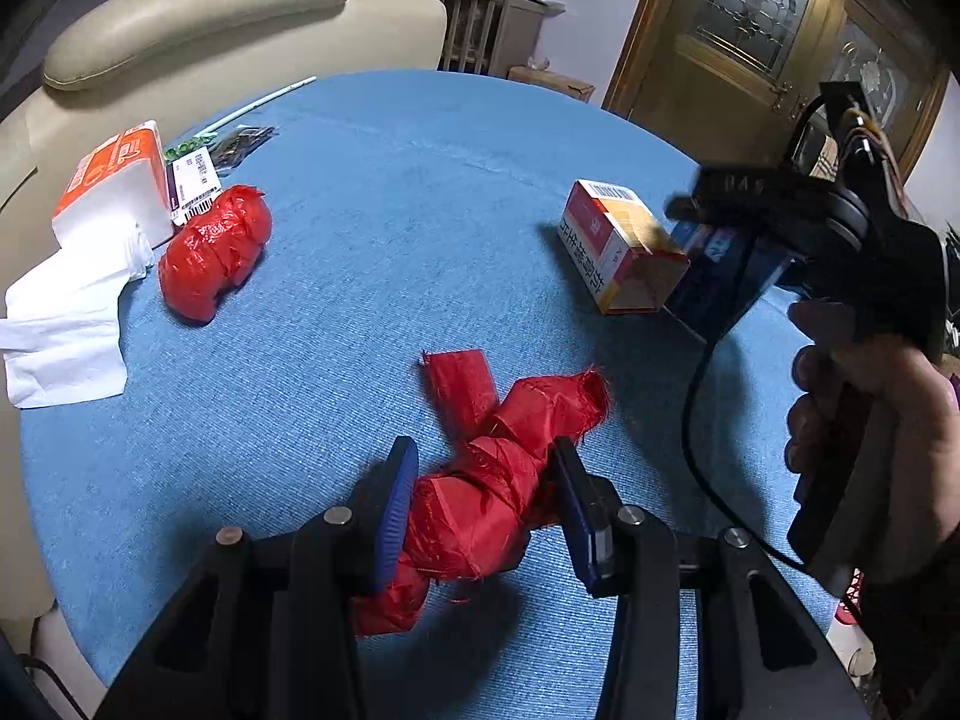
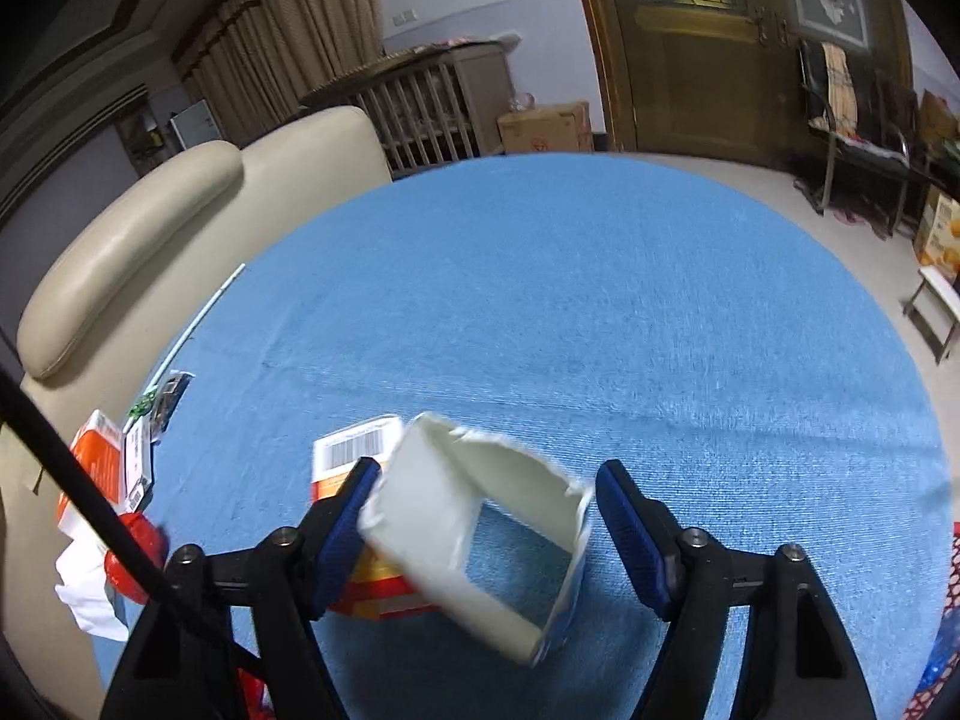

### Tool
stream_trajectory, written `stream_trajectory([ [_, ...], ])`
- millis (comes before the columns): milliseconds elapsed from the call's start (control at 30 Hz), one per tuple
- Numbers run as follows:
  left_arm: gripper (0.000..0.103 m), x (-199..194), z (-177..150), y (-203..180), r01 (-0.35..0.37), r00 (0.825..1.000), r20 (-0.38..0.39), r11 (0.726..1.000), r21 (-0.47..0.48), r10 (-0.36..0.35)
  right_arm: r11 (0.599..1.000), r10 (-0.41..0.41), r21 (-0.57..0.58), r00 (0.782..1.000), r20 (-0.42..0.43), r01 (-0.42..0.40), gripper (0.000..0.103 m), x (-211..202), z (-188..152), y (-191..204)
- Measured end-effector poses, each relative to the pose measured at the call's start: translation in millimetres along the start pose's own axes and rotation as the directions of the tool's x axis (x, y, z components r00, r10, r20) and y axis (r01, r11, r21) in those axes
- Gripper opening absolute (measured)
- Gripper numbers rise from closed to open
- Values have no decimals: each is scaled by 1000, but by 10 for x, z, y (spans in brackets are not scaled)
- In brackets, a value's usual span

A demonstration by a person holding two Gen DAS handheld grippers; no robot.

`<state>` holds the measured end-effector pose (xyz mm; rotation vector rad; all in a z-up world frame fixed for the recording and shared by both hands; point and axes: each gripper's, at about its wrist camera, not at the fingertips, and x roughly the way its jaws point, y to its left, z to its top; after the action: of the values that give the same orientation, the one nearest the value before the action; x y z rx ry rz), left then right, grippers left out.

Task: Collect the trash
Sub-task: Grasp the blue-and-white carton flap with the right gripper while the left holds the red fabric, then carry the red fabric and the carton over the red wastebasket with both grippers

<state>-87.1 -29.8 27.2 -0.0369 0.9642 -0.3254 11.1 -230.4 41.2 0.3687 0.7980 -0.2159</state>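
My left gripper (image 1: 483, 480) is shut on a crumpled red cloth strip (image 1: 480, 498), which lies on the blue tablecloth (image 1: 420, 210); its loose ends stick out past the pads. A second red wad (image 1: 213, 252) lies at the far left. My right gripper (image 2: 486, 480) has a torn open box (image 2: 474, 540), white inside and blue outside, tilted between its jaws, with both pads against its sides. The same box (image 1: 720, 276) shows dark blue in the left wrist view, under the right gripper. An orange and white medicine box (image 1: 618, 246) lies just beside it.
An orange tissue pack (image 1: 114, 180) with loose white tissue (image 1: 66, 324) and a labelled packet (image 1: 192, 180) lie at the table's left edge. A beige sofa (image 1: 198, 18) stands behind. A hand (image 1: 852, 396) holds the right gripper's handle. Chairs and cartons (image 2: 936, 228) stand at the far right.
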Motion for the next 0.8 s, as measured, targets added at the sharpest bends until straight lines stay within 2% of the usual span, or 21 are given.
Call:
stream_trajectory([
  [67, 47, -5, 3, 7, -1, 1000, 3, 1000, -2, 1, 1000, -2, 3, 1000, -10, 2, 47, 12, 23, -58],
  [267, 47, -56, -4, -41, -11, 1000, 17, 1000, 5, 11, 1000, 21, 10, 1000, -6, -21, 41, -140, -48, -227],
  [667, 47, -179, -65, -175, -26, 999, 37, 999, 28, 25, 997, 80, -3, 996, 27, -79, 40, -653, -317, -369],
  [800, 47, -209, -82, -230, -27, 999, 45, 999, 40, 25, 993, 107, -49, 993, 41, -105, 40, -873, -441, -348],
])
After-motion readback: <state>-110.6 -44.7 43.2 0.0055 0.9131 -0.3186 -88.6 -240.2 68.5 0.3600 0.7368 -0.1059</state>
